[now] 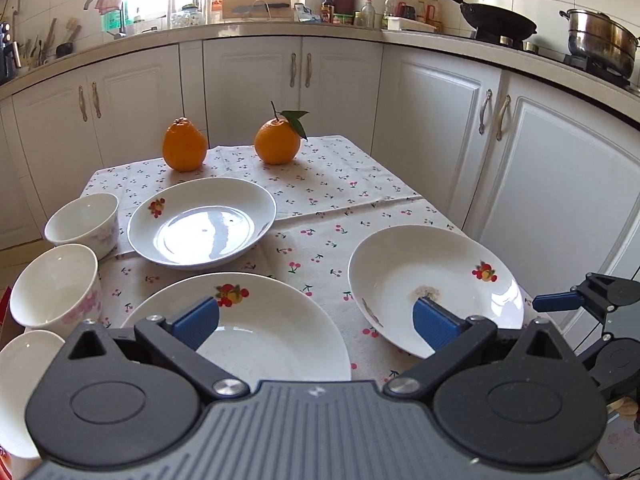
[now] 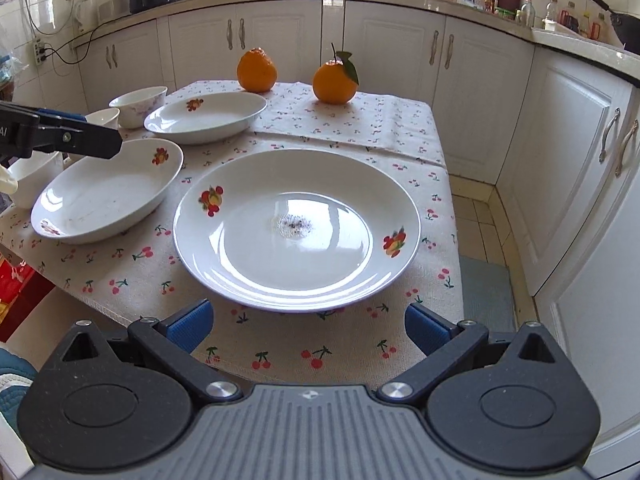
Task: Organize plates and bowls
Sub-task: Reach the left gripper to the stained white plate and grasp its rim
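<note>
Both grippers spread wide, holding nothing. Left gripper (image 1: 316,322) hovers over near white fruit-print ceramic plate (image 1: 256,332); right gripper (image 2: 306,328) sits at 6 o'clock of speckled white fruit-print plate (image 2: 296,232). Third white plate (image 1: 202,222) at 12 o'clock; three white floral bowls (image 1: 54,284) at 9 o'clock on cherry-print tablecloth (image 2: 340,128).

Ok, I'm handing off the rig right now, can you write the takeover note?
Left tool: open, empty, hovering over the near-left plate.
Right tool: open, empty, at the table edge before the near-right plate, which has crumbs in its centre.
Third plate sits further back; three bowls line the left edge. Two oranges at the far end.
Done: nothing stacked yet.
Left: stack the three plates, nest the bowls.
</note>
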`<state>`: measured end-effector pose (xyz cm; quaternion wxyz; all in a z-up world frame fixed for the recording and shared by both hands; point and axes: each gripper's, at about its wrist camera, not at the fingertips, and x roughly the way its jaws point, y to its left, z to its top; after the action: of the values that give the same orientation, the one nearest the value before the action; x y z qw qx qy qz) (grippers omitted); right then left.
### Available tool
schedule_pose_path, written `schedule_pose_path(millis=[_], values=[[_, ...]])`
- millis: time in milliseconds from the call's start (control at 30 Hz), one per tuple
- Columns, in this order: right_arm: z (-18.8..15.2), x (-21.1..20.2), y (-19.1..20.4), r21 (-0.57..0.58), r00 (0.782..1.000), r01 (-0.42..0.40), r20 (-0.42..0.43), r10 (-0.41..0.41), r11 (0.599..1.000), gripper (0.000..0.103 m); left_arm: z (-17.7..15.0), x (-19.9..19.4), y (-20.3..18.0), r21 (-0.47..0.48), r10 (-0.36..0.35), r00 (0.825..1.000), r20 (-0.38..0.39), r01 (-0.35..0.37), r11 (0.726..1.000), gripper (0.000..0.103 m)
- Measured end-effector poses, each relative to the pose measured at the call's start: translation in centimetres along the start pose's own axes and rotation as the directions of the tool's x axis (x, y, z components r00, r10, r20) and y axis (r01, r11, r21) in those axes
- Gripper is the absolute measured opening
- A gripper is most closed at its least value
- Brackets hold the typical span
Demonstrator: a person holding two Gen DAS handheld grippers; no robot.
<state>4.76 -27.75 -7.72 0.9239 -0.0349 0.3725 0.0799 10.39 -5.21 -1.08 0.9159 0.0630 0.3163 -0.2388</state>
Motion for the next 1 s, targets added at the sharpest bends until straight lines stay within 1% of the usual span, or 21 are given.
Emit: schedule_pose_path(millis=[133,267,333,467,533,633,833,933,1000], values=[[-0.1,1.4,-0.5,-0.015,0.999,-0.026,-0.034,0.025,1.000,0.103,0.9,1.6,0.0,0.013,-0.019,0.999,-0.028,0.019,1.000,0.102],[0.0,2.0,-0.6,-0.034,0.996,-0.078,-0.037,0.077,0.996,0.103,1.9,3.1,0.0,0.010,-0.055,0.997,-0.061,0.056,0.998,0.102],[0.1,2.2,-0.8,-0.048,0.995,-0.092,-0.038,0.090,0.995,0.103,2.2,3.6,-0.3,0.027,-0.055,0.996,-0.074,0.057,0.998,0.102],[-0.2,2.2,-1.3,-0.088,0.991,-0.134,-0.007,0.134,0.987,0.103,3.0,5.1,-1.6,0.097,-0.046,0.995,-0.088,0.054,0.994,0.102],[-0.5,2.2,-1.5,-0.102,0.989,-0.147,0.014,0.149,0.984,0.103,3.4,5.8,-2.0,0.107,-0.062,0.993,-0.104,0.074,0.992,0.102],[-0.7,2.2,-1.8,-0.118,0.985,-0.164,0.038,0.169,0.979,0.103,4.1,7.1,-2.4,0.099,-0.114,0.984,-0.138,0.128,0.987,0.102],[-1.1,2.2,-2.2,-0.133,0.979,-0.177,0.078,0.189,0.975,0.103,5.2,9.9,-3.3,0.121,-0.167,0.966,-0.196,0.193,0.974,0.102],[-1.4,2.1,-2.3,-0.136,0.976,-0.180,0.095,0.194,0.974,0.103,5.9,11.4,-3.3,0.113,-0.197,0.953,-0.231,0.228,0.967,0.101],[-1.4,2.1,-2.4,-0.140,0.975,-0.183,0.101,0.198,0.973,0.103,6.3,12.5,-3.4,0.107,-0.215,0.941,-0.262,0.250,0.962,0.100]])
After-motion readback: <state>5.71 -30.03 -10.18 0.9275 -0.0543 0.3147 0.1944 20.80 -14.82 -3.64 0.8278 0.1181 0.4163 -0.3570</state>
